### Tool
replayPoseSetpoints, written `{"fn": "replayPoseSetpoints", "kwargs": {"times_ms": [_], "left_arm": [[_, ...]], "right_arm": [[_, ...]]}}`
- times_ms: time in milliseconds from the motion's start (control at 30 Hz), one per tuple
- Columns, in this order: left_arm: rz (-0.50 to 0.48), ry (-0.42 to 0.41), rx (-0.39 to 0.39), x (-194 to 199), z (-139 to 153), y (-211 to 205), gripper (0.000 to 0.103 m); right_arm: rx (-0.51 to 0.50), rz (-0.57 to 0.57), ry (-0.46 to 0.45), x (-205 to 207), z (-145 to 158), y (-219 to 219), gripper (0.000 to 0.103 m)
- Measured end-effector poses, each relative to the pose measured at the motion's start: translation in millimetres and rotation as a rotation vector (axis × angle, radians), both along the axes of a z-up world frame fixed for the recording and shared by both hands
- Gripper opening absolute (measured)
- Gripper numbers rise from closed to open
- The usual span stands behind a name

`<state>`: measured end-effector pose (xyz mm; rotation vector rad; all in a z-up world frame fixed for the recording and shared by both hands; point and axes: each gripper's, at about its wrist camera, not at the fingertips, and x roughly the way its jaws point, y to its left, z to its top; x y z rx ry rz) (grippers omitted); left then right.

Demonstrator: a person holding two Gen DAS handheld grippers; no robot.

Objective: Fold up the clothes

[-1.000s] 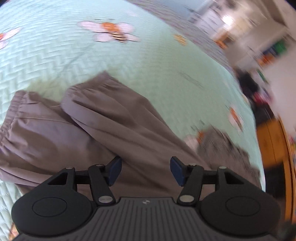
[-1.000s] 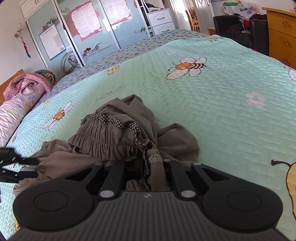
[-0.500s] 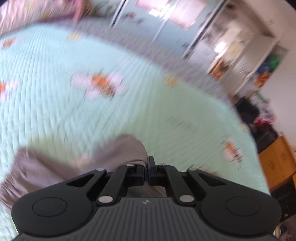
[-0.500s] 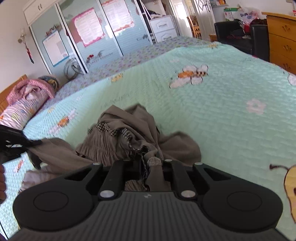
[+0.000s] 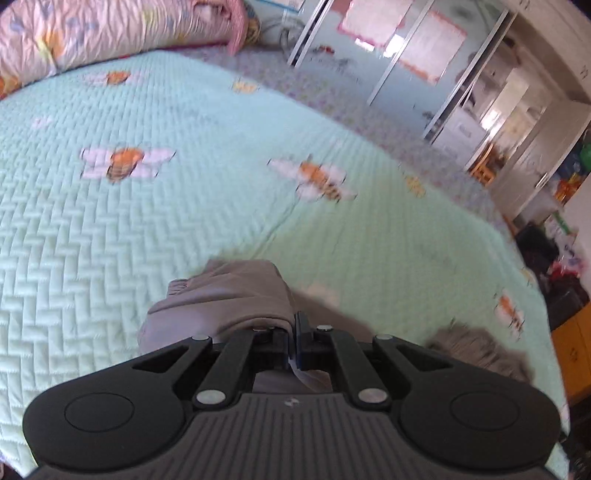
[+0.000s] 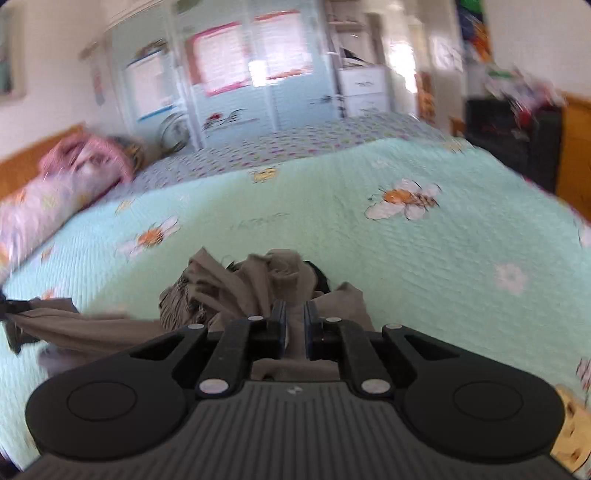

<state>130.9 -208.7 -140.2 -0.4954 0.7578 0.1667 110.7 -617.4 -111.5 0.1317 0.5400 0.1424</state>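
Observation:
A brown garment (image 5: 229,291) with an elastic cuff hangs bunched over my left gripper (image 5: 294,332), which is shut on its cloth above the mint bedspread (image 5: 147,206). In the right wrist view the same brown garment (image 6: 236,284), with a checked trim, is gathered in front of my right gripper (image 6: 294,325), whose pads pinch a fold of it. A stretch of the cloth runs to the left edge, where the left gripper (image 6: 11,306) holds its end. More of the brown cloth (image 5: 476,350) lies low on the right in the left wrist view.
The bedspread (image 6: 406,258) carries bee and flower prints. A pink rolled quilt (image 5: 92,33) lies at the head of the bed. Wardrobe doors (image 6: 229,81) stand beyond the bed, a black chair (image 6: 509,133) and a wooden dresser (image 6: 576,147) to the right.
My left gripper went from open over the flat garment to shut on it, then lifted the cloth off the bed. My right gripper rose with its fold, and the garment now stretches between both.

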Motion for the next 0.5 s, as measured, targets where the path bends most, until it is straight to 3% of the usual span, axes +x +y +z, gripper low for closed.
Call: {"fn": "replayPoseSetpoints", "kwargs": {"times_ms": [100,167,233,300,500], "left_arm": [[-0.017,0.019,0.015,-2.3,-9.8,-3.9,0.002],[-0.026,0.020,0.026,-2.8,-10.6,-6.4,0.002],[-0.028,0.017,0.032,-4.5,-11.6,-7.0,0.002],[-0.031,0.018,0.041,-5.5,-12.4,-8.2,0.002],[-0.045,0.052,0.046,-7.4,-25.3,-8.4,0.002]], "right_arm": [[-0.113,0.122,-0.070,-6.6,10.1,28.8,0.024],[-0.219,0.197,-0.113,-5.6,15.6,53.8,0.062],[-0.324,0.239,-0.151,4.1,16.9,78.1,0.078],[-0.413,0.278,-0.179,16.5,16.5,100.2,0.079],[-0.529,0.376,-0.107,61.7,-3.4,145.8,0.079]]}}
